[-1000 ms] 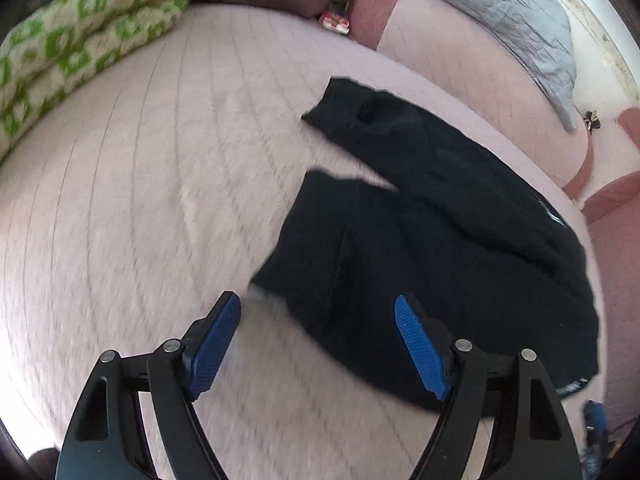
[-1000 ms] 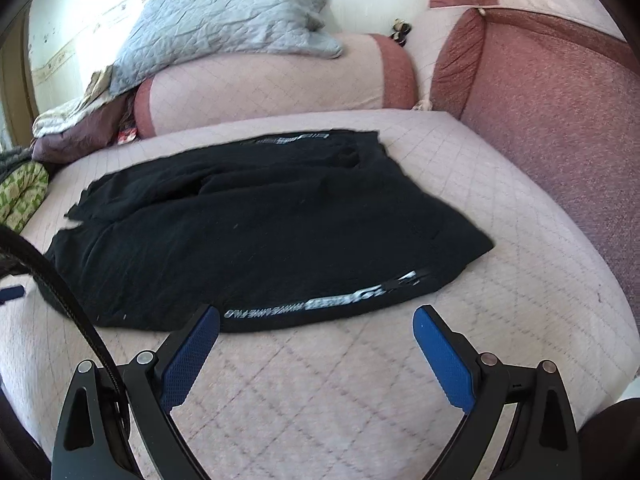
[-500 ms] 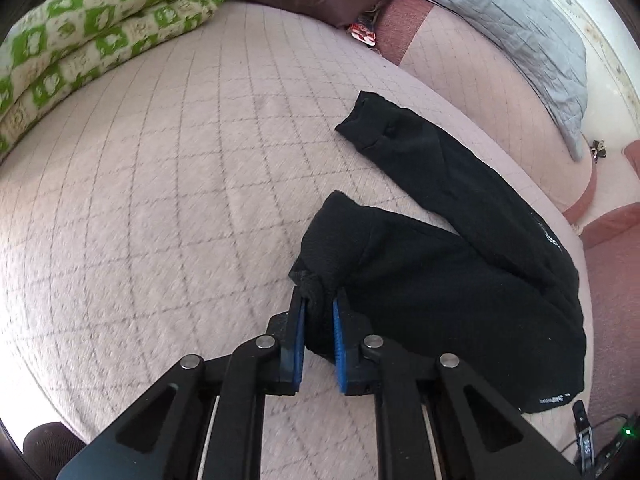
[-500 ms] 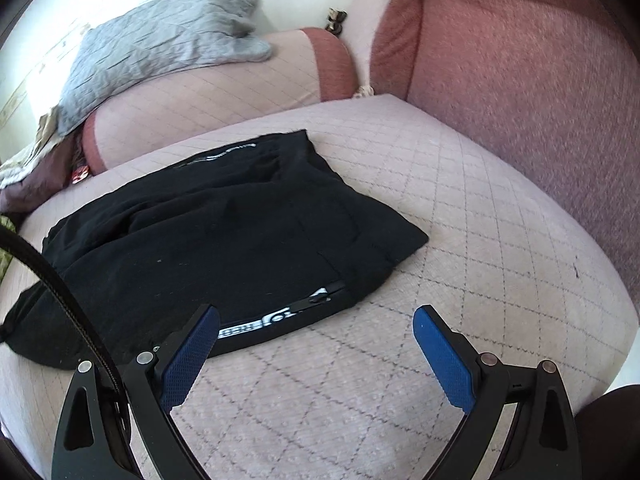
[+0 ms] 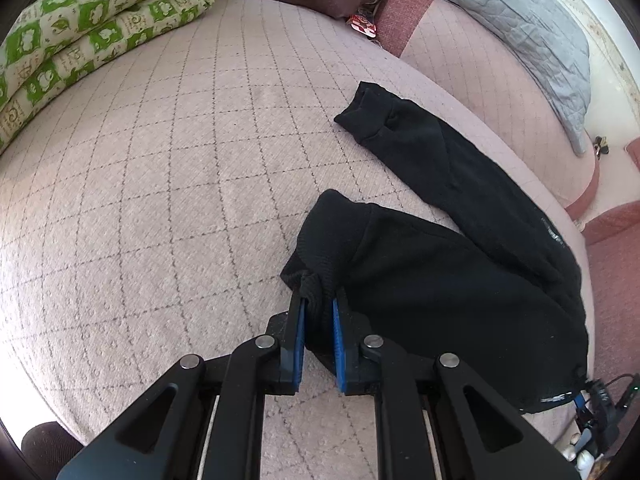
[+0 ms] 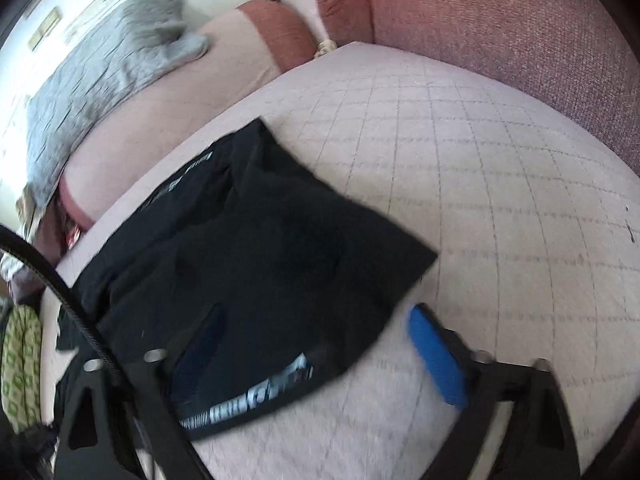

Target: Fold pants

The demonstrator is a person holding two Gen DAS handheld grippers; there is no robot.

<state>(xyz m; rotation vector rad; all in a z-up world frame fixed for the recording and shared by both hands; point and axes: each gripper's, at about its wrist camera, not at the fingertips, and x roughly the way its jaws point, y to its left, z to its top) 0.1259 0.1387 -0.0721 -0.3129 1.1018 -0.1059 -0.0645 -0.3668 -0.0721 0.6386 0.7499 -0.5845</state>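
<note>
Black pants (image 5: 460, 280) lie spread on a pink quilted bed. In the left wrist view my left gripper (image 5: 319, 308) is shut on the bunched cuff of the near leg; the far leg (image 5: 432, 152) lies flat beyond it. In the right wrist view, which is blurred, the waist end of the pants (image 6: 248, 264) with its white-lettered waistband (image 6: 256, 396) lies between the blue pads of my right gripper (image 6: 316, 344). That gripper is open and low over the waistband corner.
A green-and-cream folded quilt (image 5: 92, 28) lies at the far left of the bed. A grey quilted blanket (image 5: 520, 12) drapes over a pink bolster (image 6: 168, 120) along the back. A red upholstered headboard (image 6: 500, 20) stands to the right.
My left gripper shut on the near leg cuff and has kept hold of it. My right gripper stayed open and moved down and closer over the waistband corner.
</note>
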